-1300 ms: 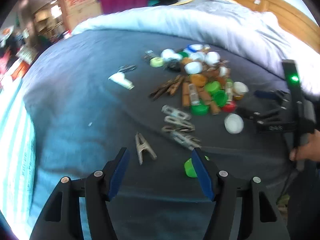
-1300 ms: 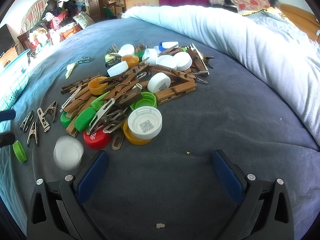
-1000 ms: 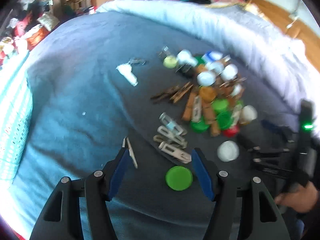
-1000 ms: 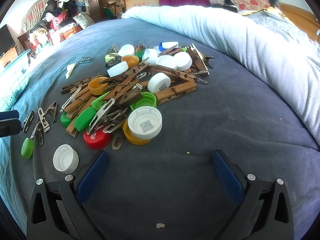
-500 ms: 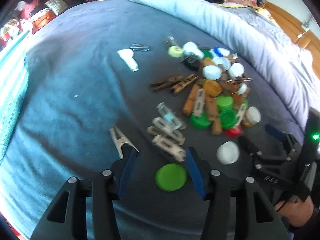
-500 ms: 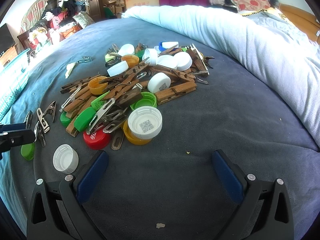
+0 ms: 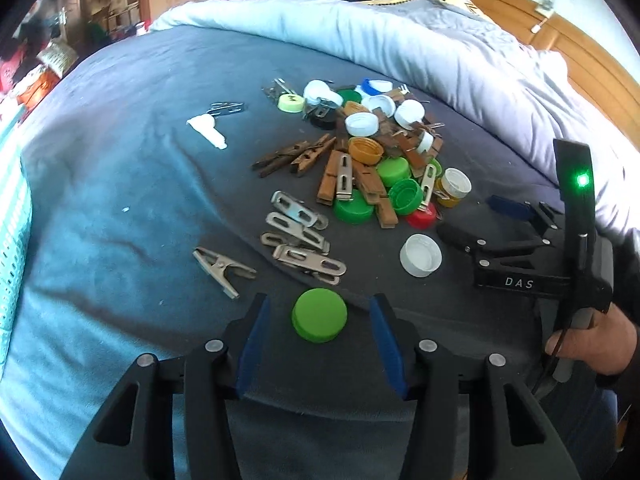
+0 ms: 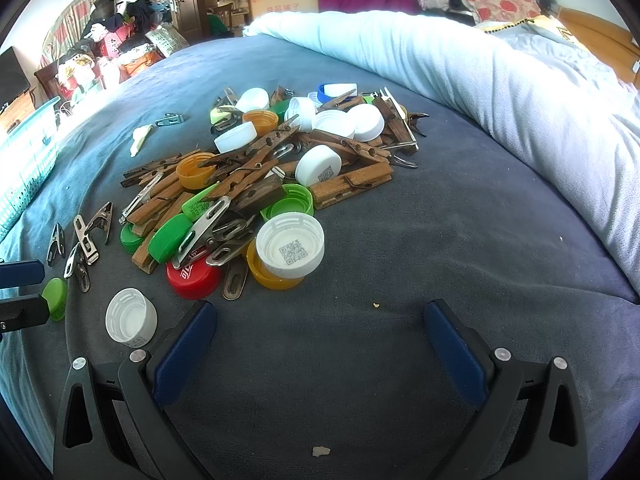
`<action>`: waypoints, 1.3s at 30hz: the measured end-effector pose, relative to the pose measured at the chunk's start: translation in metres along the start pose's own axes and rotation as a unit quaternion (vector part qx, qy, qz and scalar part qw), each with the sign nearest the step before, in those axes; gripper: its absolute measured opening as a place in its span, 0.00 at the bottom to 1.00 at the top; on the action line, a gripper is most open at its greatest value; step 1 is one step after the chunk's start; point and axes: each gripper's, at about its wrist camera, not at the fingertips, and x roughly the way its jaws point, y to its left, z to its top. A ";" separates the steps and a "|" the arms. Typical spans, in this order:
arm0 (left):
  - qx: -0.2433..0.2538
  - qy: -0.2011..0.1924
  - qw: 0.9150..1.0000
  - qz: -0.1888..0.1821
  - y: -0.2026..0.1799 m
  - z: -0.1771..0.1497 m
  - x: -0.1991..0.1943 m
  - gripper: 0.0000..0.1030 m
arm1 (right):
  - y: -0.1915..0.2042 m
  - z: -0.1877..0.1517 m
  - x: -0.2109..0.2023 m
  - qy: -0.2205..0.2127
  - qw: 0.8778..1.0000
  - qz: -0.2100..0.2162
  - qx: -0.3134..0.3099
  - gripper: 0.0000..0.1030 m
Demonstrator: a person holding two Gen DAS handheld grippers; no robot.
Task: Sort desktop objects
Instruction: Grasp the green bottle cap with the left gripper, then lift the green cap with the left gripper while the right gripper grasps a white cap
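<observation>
A pile of bottle caps and wooden clothespins [image 7: 372,168] lies on a dark blue blanket; the pile also shows in the right wrist view [image 8: 256,184]. My left gripper [image 7: 320,312] is open with a green cap [image 7: 319,314] lying between its blue pads, apart from both. The green cap also shows at the left edge of the right wrist view [image 8: 55,298]. Several metal clips [image 7: 298,240] lie just beyond it. A white cap [image 7: 421,255] lies alone near my right gripper [image 8: 320,320], which is open and empty over bare blanket.
A lone metal clip [image 7: 222,266] lies left of the green cap. A white scrap [image 7: 206,130] and a small clip lie far left. A pale blue duvet [image 8: 480,80] runs along the right. A teal basket [image 8: 24,160] stands at the left edge.
My left gripper has swung round and come down over the green cap, which now sits between its pads. A white cap settled near my right gripper, which has stayed still.
</observation>
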 end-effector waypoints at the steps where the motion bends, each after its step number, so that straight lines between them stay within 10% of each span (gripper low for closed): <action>1: 0.004 0.003 1.000 0.004 -0.002 -0.001 0.003 0.50 | 0.000 0.000 0.000 0.000 1.000 0.000 0.000 1.00; 5: 0.016 -0.003 1.000 0.024 -0.007 -0.009 0.009 0.30 | 0.000 0.000 0.000 0.000 1.000 0.000 0.000 1.00; 13: 0.018 -0.050 0.996 0.071 -0.007 -0.007 -0.019 0.29 | -0.001 0.005 -0.011 0.033 0.999 0.024 0.000 1.00; 19: 0.016 -0.072 0.989 0.127 0.002 -0.007 -0.045 0.29 | 0.019 0.004 -0.063 -0.032 0.995 0.097 0.014 1.00; 32: -0.006 -0.080 0.986 0.143 0.024 -0.010 -0.065 0.29 | 0.082 -0.004 -0.023 0.023 0.991 0.091 -0.093 1.00; 39: -0.009 -0.094 0.982 0.162 0.027 -0.010 -0.075 0.29 | 0.076 -0.002 -0.016 0.035 0.991 0.104 -0.070 0.36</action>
